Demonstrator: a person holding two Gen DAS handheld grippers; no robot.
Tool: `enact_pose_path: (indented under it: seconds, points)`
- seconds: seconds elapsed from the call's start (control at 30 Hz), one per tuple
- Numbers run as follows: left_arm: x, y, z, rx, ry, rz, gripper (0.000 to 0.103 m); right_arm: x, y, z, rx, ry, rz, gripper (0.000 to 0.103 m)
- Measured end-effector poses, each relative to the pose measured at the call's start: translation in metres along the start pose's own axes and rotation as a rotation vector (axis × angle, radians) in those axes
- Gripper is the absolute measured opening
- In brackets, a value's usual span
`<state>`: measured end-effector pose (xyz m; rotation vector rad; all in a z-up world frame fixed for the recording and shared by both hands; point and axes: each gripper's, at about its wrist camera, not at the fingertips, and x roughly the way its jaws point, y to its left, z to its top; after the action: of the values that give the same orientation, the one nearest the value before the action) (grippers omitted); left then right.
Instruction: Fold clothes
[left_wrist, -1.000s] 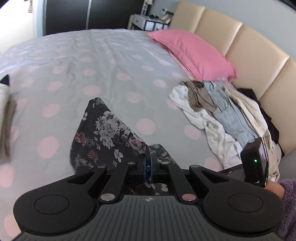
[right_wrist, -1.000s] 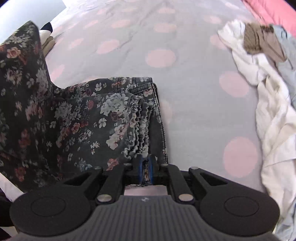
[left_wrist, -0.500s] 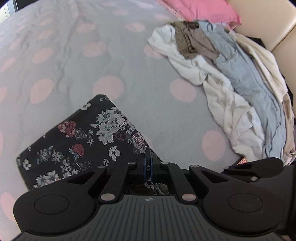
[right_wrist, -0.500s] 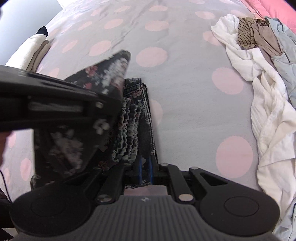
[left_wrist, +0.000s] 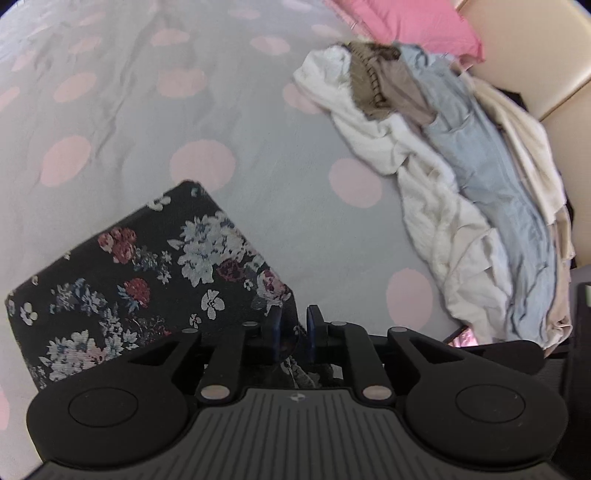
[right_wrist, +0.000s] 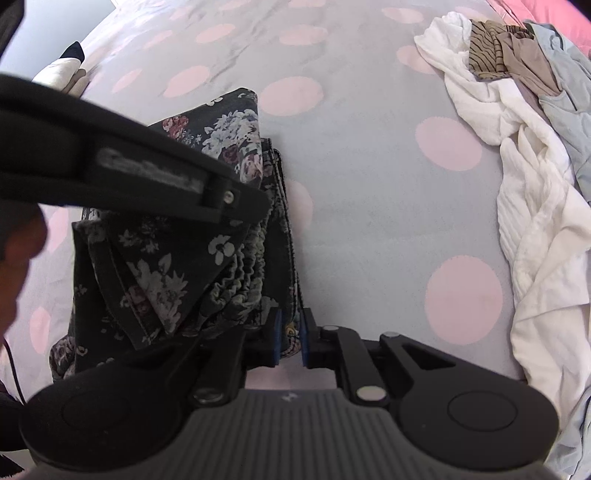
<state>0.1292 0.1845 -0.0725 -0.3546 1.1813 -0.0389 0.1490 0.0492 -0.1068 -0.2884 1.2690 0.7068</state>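
Note:
A black floral garment (left_wrist: 147, 280) lies folded on the grey bed with pink dots; it also shows in the right wrist view (right_wrist: 192, 236). My left gripper (left_wrist: 293, 328) sits at the garment's right corner with its jaws slightly parted and cloth between them. My right gripper (right_wrist: 290, 341) is at the garment's near edge, its jaws also a little apart with the hem between them. The left gripper's body (right_wrist: 110, 166) crosses the right wrist view above the garment.
A pile of unfolded clothes (left_wrist: 461, 177), white, brown and light blue, lies to the right, also in the right wrist view (right_wrist: 524, 147). A pink pillow (left_wrist: 406, 22) and beige headboard (left_wrist: 535, 48) are far right. Folded items (right_wrist: 66, 74) lie far left.
The left gripper carried the garment's corner across and down onto the lower layer, folding it. Both grippers' jaws, shut before, have parted slightly.

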Motion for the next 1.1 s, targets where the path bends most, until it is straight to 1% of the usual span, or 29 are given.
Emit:
enact_pose_path:
  seconds: [0.03, 0.07, 0.1, 0.17, 0.2, 0.3, 0.37, 0.4, 0.57, 0.63, 0.73, 0.8, 0.83, 0.9, 0.93, 0.97, 1.0, 1.1]
  points:
    - [-0.01, -0.001, -0.001, 0.003, -0.023, 0.004, 0.017, -0.002, 0.0, 0.0, -0.003, -0.008, -0.006, 0.018]
    - [-0.022, -0.002, -0.003, 0.014, -0.057, 0.003, 0.02, -0.005, 0.001, 0.0, -0.006, -0.018, -0.015, 0.023]
    - [-0.034, -0.001, -0.007, 0.026, -0.087, 0.014, 0.021, -0.009, 0.0, 0.001, -0.007, -0.03, -0.026, 0.026]
    - [-0.057, 0.001, -0.014, 0.048, -0.145, 0.041, 0.024, -0.019, -0.001, 0.003, 0.002, -0.065, -0.046, 0.027]
    - [-0.066, 0.003, -0.02, 0.059, -0.165, 0.064, 0.024, -0.024, -0.003, 0.003, 0.007, -0.085, -0.052, 0.027]
    - [-0.086, 0.017, -0.042, 0.086, -0.204, 0.171, 0.024, -0.044, -0.004, 0.005, 0.025, -0.17, -0.044, 0.027]
    - [-0.09, 0.032, -0.063, 0.088, -0.198, 0.217, 0.024, -0.058, -0.001, 0.005, 0.022, -0.244, -0.009, 0.028]
    - [-0.089, 0.038, -0.073, 0.079, -0.184, 0.226, 0.024, -0.061, 0.005, 0.006, 0.01, -0.261, 0.016, 0.028]
    - [-0.073, 0.068, -0.129, -0.019, -0.098, 0.237, 0.024, -0.068, 0.043, 0.013, -0.066, -0.302, 0.15, 0.028]
    - [-0.068, 0.073, -0.147, -0.04, -0.091, 0.223, 0.024, -0.06, 0.059, 0.013, -0.109, -0.28, 0.165, 0.028]
    - [-0.059, 0.08, -0.165, -0.095, -0.079, 0.185, 0.024, -0.039, 0.072, 0.004, -0.153, -0.206, 0.109, 0.027]
    - [-0.054, 0.082, -0.173, -0.125, -0.08, 0.161, 0.024, -0.025, 0.069, -0.004, -0.162, -0.154, 0.056, 0.027]
    - [-0.052, 0.082, -0.176, -0.141, -0.076, 0.154, 0.024, -0.019, 0.064, -0.008, -0.155, -0.135, 0.042, 0.027]
    - [-0.048, 0.082, -0.183, -0.143, -0.081, 0.155, 0.024, -0.011, 0.053, -0.017, -0.133, -0.103, 0.022, 0.024]
    - [-0.047, 0.082, -0.186, -0.143, -0.085, 0.156, 0.024, -0.007, 0.049, -0.021, -0.126, -0.091, 0.011, 0.023]
    - [-0.043, 0.083, -0.189, -0.143, -0.085, 0.156, 0.024, -0.002, 0.045, -0.025, -0.121, -0.079, 0.001, 0.019]
    - [-0.04, 0.085, -0.192, -0.144, -0.086, 0.156, 0.024, 0.003, 0.043, -0.028, -0.124, -0.07, -0.017, 0.018]
    - [-0.029, 0.091, -0.2, -0.148, -0.086, 0.155, 0.024, 0.021, 0.043, -0.03, -0.135, -0.055, -0.048, 0.017]
